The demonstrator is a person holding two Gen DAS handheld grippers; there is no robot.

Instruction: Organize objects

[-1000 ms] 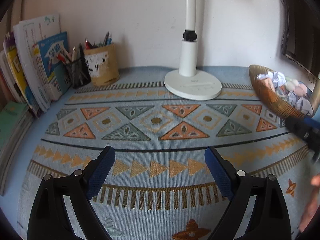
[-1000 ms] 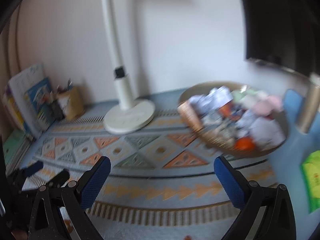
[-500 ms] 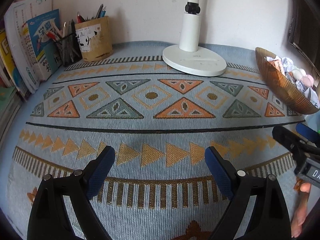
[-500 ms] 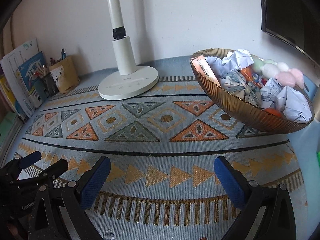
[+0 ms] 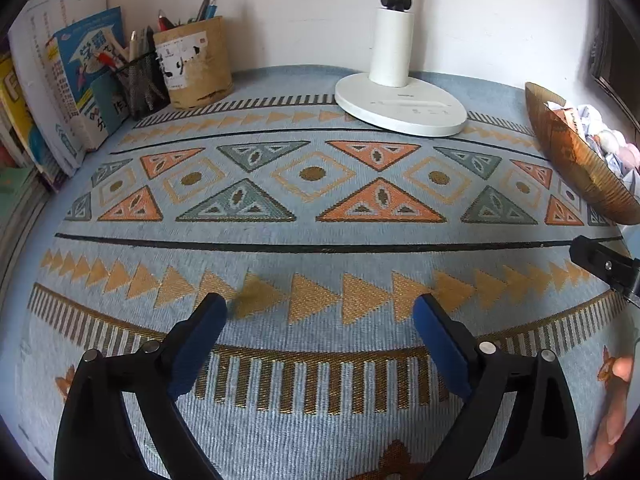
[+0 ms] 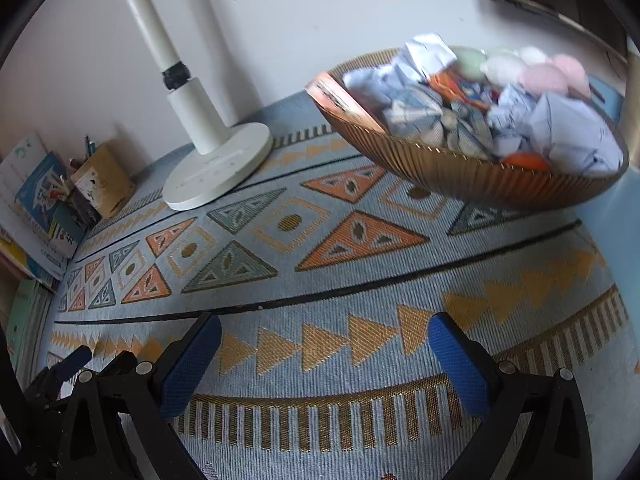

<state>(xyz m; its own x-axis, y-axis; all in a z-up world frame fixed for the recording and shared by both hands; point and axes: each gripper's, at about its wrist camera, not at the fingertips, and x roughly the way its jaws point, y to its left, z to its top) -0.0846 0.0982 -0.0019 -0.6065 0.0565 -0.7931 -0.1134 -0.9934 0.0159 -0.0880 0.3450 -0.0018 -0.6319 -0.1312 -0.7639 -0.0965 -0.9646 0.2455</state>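
Low over the patterned cloth [image 5: 320, 216] that covers the worktop, the left claw [image 5: 320, 312] hangs with its blue-padded fingers [image 5: 200, 336] spread wide and nothing between them. Just beyond its tips runs a row of yellow triangles woven into the cloth. The right claw [image 6: 325, 340] is likewise wide open and empty, poised above the same cloth, its view tilted.

At the right end of the worktop stands a ribbed amber bowl [image 6: 480, 172], heaped with crumpled paper balls [image 6: 560, 132], pastel pom-poms [image 6: 544, 78] and something orange [image 6: 524, 160] near its front rim. From the left wrist view only the bowl's left wall [image 5: 576, 160] and a little of its filling show at the frame's edge. The bowl lies ahead of the right claw and well apart from both.

A white lamp base [image 5: 400, 104] with its upright pole sits at the back against the wall. In the back left corner a tan pen cup [image 5: 196, 64] stands touching a black mesh pen holder [image 5: 140, 84], both holding pens. Leaning books [image 5: 68, 80] stand just beside the mesh holder. At the far right of the left wrist view, part of the other black tool [image 5: 604, 264] and a fingertip [image 5: 620, 368] show.
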